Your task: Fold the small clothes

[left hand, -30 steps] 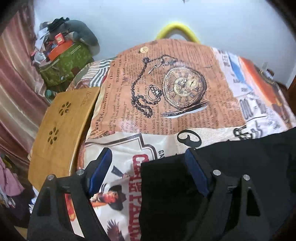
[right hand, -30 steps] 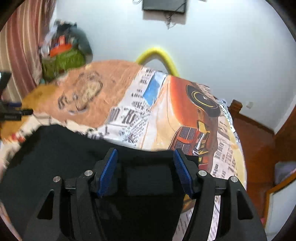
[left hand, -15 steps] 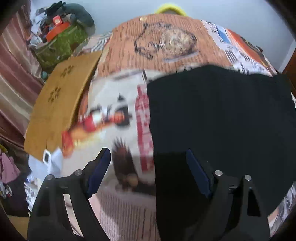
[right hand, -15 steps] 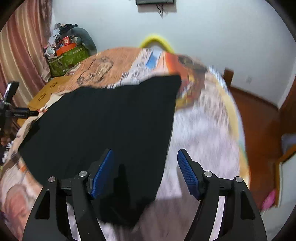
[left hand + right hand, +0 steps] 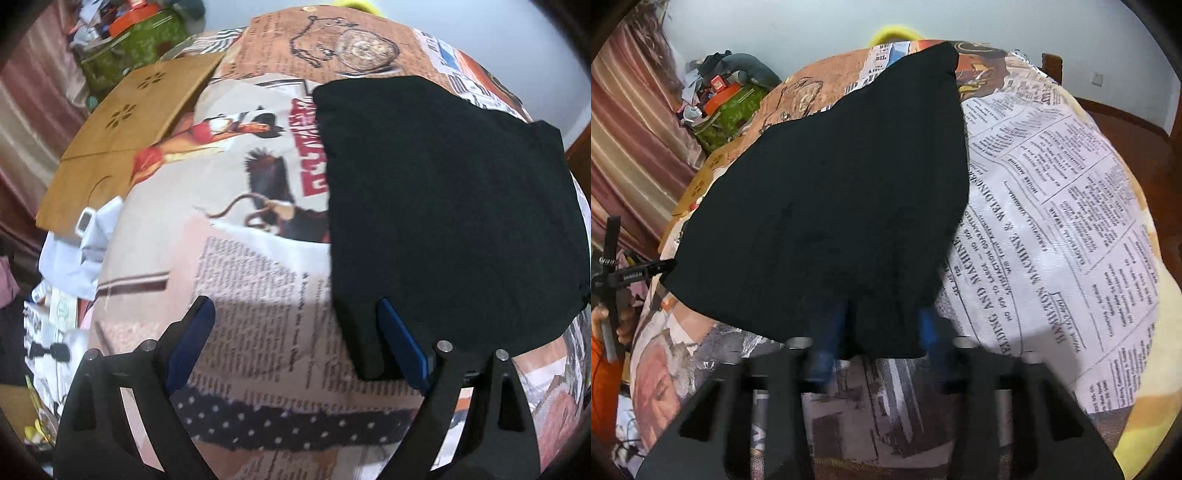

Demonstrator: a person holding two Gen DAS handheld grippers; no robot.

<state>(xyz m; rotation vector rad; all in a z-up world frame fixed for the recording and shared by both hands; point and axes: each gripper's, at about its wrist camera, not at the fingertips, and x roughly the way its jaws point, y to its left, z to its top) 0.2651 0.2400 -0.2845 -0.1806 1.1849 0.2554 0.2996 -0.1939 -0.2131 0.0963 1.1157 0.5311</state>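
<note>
Cloth, black, lies flat on bed. Left claw is opening, cloth corner just inside its right finger. Right claw is closing, near hem between its blurred fingers.

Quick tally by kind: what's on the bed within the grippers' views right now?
Black garment: 1
Printed bedspread: 1
Wooden lap tray: 1
Grippers: 2, the left gripper with jaws opening, cloth corner between them; the right gripper with jaws closing around the garment's edge
Total: 5
</note>
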